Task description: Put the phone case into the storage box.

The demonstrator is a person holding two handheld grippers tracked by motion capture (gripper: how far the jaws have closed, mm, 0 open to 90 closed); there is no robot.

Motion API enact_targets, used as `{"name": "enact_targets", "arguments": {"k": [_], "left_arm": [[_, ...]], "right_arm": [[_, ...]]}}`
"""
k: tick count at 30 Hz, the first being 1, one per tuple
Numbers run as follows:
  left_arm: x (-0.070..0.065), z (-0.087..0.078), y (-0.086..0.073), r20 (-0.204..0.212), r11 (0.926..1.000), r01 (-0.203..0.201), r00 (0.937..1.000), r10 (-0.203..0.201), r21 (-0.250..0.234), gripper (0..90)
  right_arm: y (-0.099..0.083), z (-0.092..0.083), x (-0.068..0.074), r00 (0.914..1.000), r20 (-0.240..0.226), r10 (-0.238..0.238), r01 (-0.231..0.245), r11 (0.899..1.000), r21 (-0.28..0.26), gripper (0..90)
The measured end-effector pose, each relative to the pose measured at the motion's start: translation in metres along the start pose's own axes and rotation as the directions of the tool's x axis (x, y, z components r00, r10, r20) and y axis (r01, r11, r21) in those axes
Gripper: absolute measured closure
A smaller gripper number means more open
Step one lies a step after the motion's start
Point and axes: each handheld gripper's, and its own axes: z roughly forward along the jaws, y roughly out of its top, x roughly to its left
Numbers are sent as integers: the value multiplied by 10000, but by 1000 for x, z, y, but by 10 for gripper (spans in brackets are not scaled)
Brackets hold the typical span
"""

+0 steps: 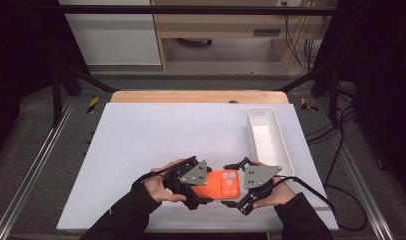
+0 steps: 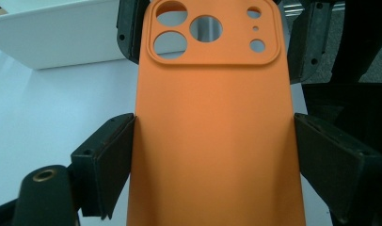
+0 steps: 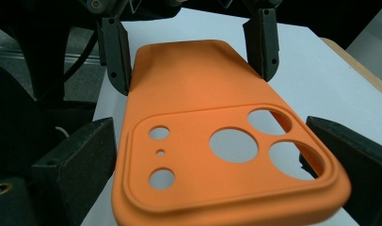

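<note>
White desk is carrying 2 tongs: left tongs are pinching the orange phone case above it, right tongs straddling its camera end, possibly twisting it loose.

Your forearms come in low and angle toward each other. Your left gripper faces right, fingers clamped on what sits between them; your right gripper faces left, fingers spread wider, both hands level.
</note>
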Motion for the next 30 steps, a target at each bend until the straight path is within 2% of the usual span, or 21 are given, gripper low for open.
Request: {"name": "enact_targets", "arguments": {"k": [14, 30], "left_arm": [[-2, 2, -1, 194, 9999, -154, 9997, 155, -20, 156], [-3, 2, -3, 449, 9995, -236, 9987, 244, -185, 156]], "right_arm": [[-1, 2, 0, 9996, -285, -88, 80, 9996, -255, 118], [-1, -2, 1, 9976, -678, -112, 90, 9994, -337, 150]]}}
